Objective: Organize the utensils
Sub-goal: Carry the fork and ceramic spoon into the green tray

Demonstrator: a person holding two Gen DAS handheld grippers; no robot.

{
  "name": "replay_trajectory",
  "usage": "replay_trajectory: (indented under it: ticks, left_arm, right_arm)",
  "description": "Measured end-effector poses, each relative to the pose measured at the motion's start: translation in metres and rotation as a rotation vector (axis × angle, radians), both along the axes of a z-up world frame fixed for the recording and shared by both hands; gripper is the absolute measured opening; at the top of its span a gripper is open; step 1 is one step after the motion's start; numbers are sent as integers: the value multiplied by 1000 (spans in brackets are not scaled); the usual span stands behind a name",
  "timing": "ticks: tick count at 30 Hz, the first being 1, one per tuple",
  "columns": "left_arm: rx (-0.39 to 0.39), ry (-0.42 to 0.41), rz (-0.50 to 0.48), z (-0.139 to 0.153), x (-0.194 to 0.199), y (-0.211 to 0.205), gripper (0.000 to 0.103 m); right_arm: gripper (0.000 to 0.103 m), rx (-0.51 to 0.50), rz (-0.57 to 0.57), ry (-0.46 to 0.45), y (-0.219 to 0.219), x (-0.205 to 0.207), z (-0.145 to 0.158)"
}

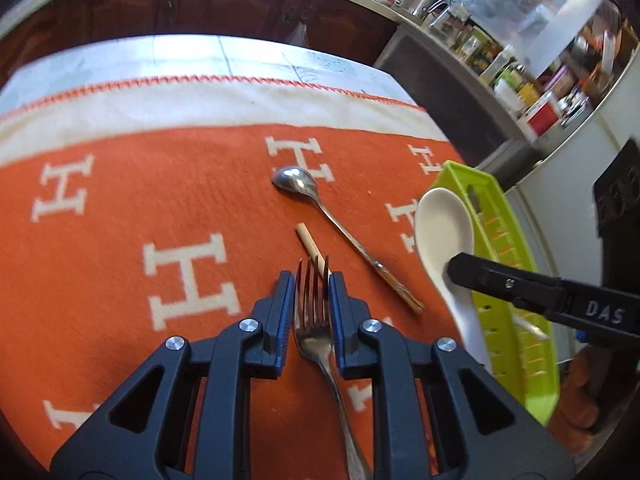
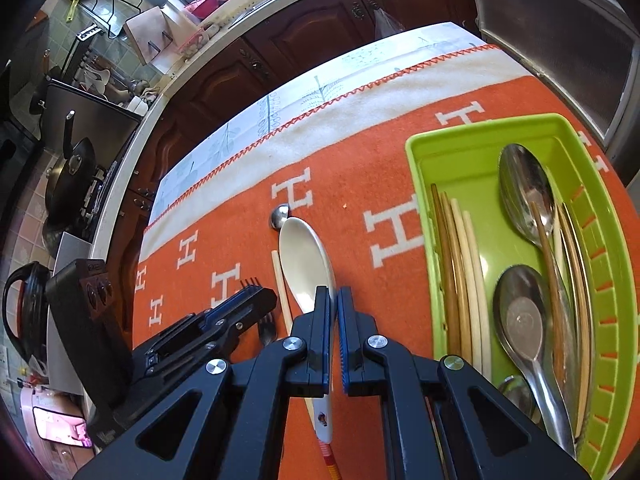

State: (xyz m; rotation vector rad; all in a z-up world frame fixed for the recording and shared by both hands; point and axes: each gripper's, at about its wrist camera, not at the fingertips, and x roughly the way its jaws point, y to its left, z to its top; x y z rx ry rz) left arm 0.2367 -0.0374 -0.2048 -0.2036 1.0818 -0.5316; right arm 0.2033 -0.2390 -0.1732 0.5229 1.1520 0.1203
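Note:
My left gripper (image 1: 311, 280) is shut on a metal fork (image 1: 314, 320), tines forward, just above the orange cloth. My right gripper (image 2: 334, 296) is shut on a white ceramic spoon (image 2: 306, 264), also visible in the left wrist view (image 1: 444, 232), held above the cloth left of the green tray (image 2: 420, 200). A small metal spoon (image 1: 296, 182) and a pale chopstick (image 1: 310, 244) lie on the cloth. The tray holds several chopsticks (image 2: 460, 272) and metal spoons (image 2: 524, 192).
The orange cloth with white H letters (image 1: 120, 200) covers the table. Dark wooden cabinets (image 2: 312, 28) stand beyond the far edge. A black device (image 2: 88, 304) sits at the left table edge. A shelf of jars (image 1: 520, 80) is to the right.

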Motion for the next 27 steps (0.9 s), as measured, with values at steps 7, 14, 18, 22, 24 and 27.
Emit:
replay_trajectory:
  ticks: [7, 14, 18, 22, 24, 27]
  left_arm:
    - [-130, 47, 14, -12, 4, 18, 12]
    - [-106, 1, 39, -2, -3, 15, 1]
    - [-149, -25, 55, 20, -14, 24, 0]
    - [-182, -73, 16, 49, -30, 23, 0]
    - [-187, -107, -13, 67, -40, 18, 0]
    - [-184, -147, -72, 91, -55, 9, 0]
  right_arm:
    - [4, 7, -4, 10, -4, -6, -4]
    - [4, 16, -1, 10, -5, -10, -5]
    - [4, 27, -2, -6, -10, -18, 3]
    - [4, 39, -5, -31, -20, -33, 15]
    - [4, 46, -9, -45, -27, -44, 23]
    - [4, 48, -17, -67, -38, -61, 36]
